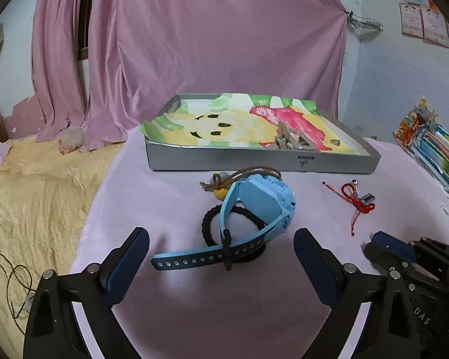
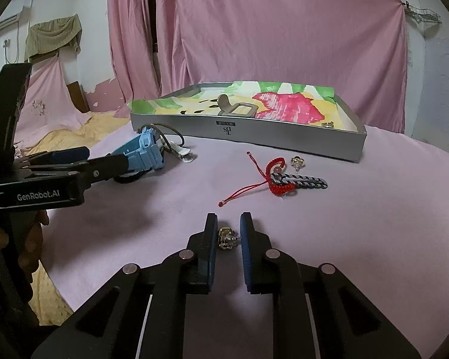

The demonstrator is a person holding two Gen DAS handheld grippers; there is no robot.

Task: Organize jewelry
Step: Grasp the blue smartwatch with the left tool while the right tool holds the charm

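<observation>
A blue watch (image 1: 254, 206) lies on the pink cloth over a black hair tie (image 1: 208, 224). My left gripper (image 1: 221, 234) stands open just short of the watch, one finger on each side of its strap. A brown cord with a yellow bead (image 1: 220, 191) lies behind the watch. My right gripper (image 2: 228, 224) is low over the cloth, shut on a small gold earring (image 2: 226, 237) that spans the narrow gap between its pads. A red string bracelet (image 2: 277, 187) and a grey braided bracelet (image 2: 305, 183) lie ahead of it, with a second gold earring (image 2: 297, 161) beyond them.
A shallow silver tray (image 2: 248, 134) lined with a colourful drawing stands at the back and holds a beige watch (image 2: 236, 109) and a small gold piece (image 2: 327, 124). A white clip (image 2: 184, 153) lies near the blue watch. Stacked packets (image 1: 434, 149) sit at the right, and a yellow blanket (image 1: 30, 209) lies at the left.
</observation>
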